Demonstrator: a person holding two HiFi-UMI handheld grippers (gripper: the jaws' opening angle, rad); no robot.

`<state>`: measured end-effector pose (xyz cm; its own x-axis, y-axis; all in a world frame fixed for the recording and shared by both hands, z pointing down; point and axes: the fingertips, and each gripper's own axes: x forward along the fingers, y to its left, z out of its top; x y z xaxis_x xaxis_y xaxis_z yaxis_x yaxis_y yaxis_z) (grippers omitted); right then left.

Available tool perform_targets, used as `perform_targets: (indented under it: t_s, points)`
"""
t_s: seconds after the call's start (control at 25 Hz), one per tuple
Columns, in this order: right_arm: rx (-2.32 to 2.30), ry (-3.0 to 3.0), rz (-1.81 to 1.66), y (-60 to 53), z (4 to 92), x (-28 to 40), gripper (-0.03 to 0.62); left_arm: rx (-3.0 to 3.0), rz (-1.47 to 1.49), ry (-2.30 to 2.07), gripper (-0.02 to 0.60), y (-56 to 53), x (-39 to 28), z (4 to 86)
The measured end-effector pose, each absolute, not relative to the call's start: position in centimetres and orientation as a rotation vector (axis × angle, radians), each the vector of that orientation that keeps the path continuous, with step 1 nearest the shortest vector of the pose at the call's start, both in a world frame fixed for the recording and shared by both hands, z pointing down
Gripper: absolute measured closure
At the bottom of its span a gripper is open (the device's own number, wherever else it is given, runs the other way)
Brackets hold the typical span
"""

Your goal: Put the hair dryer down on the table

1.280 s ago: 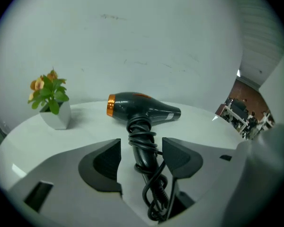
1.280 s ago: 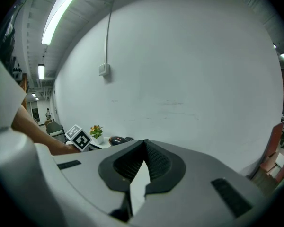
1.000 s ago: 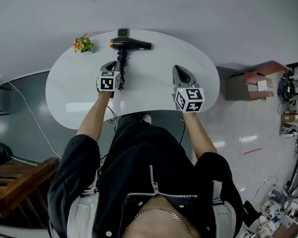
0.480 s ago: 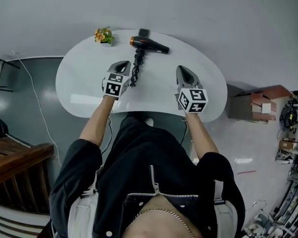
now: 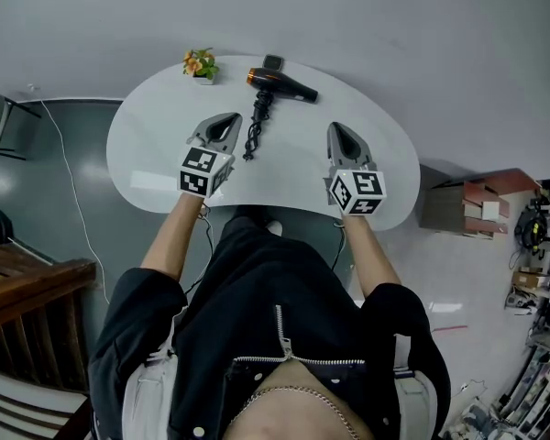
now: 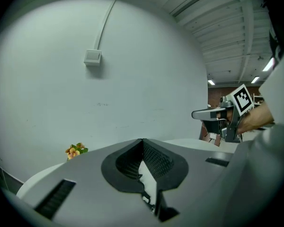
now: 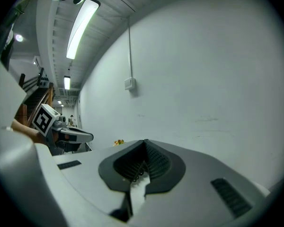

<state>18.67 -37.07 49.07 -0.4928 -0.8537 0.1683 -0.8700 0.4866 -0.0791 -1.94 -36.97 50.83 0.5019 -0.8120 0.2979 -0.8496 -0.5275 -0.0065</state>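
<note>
Beyond the closed, empty left hand-held gripper (image 5: 225, 119) and right hand-held gripper (image 5: 337, 128), the hair dryer (image 5: 282, 82) lies near seemingly potted flowers (image 5: 200, 64).

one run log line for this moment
hair dryer: lying on table | left gripper: shut, empty | right gripper: shut, empty | placement: done

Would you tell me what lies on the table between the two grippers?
In the head view, the hair dryer's coiled cord lies there, close to the left gripper; toward the right gripper the table is bare.
</note>
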Motion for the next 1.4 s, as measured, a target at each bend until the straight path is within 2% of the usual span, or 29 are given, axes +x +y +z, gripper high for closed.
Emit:
perform_targets:
  t_s: [0.64,1.4]
  points:
    - [1.549,-2.618,0.208,-36.0,49.0,19.1,0.592,2.595,0.288,-1.429,0.560,-36.5,0.2,49.1]
    - [1.585,-2.580,0.224,-35.6,49.8,20.4,0.592,2.554,0.317,-1.389,0.560,-36.3,0.2,51.3]
